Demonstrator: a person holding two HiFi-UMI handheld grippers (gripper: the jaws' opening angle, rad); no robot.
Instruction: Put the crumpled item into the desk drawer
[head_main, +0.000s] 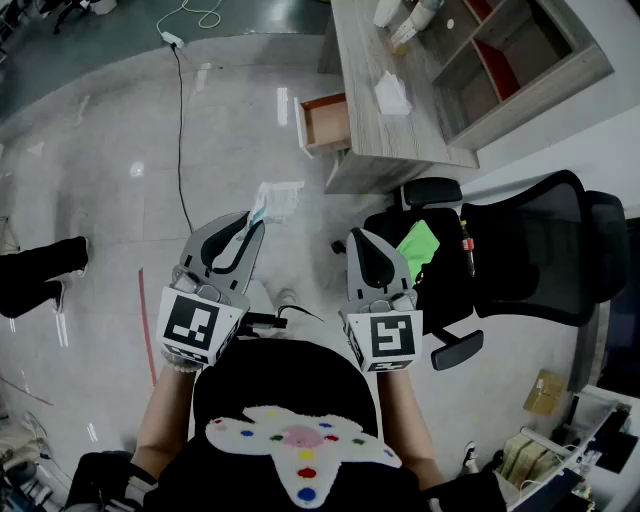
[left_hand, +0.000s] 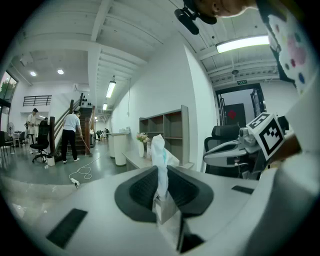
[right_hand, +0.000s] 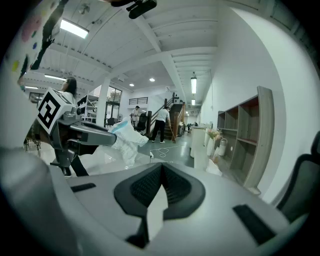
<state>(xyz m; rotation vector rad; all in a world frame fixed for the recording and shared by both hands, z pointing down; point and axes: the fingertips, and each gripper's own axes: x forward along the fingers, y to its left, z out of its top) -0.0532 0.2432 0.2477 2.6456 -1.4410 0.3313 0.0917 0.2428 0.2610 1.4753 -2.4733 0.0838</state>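
**Head view.** Pinched in the left gripper (head_main: 255, 222), jaws closed to a narrow slit on it: the crumpled white and pale-blue paper item (head_main: 277, 202), poking past the tips toward 1 o'clock, up in the air over the glossy grey floor (head_main: 120, 150). Just beside, at 3 o'clock of it, the right gripper (head_main: 352, 240), closed and empty. Well apart from both, at 12 o'clock: the open brown wooden drawer (head_main: 326, 121), pulled out under the grey wood-grain tabletop (head_main: 365, 60). Along the floor at 11 o'clock, a thin black cable (head_main: 181, 130); at 3 o'clock, a black mesh office chair (head_main: 520, 250).

**Left gripper view.** Black ribbed pads pressed on a thin lower strip of the item only, with most of it free above the jaws.

**Right gripper view.** Closed pad to pad, no gap, nothing between. At 9 o'clock, the left gripper with the item at its tip.

**Likely trouble from here:**
- Slipping out on the way, given only 1 thin fold in the grip.
- Catching on the drawer front if brought in low.
- Snagging a foot on the cable or bumping the chair while closing in.
- Letting go short of the drawer, with a drop to the floor.
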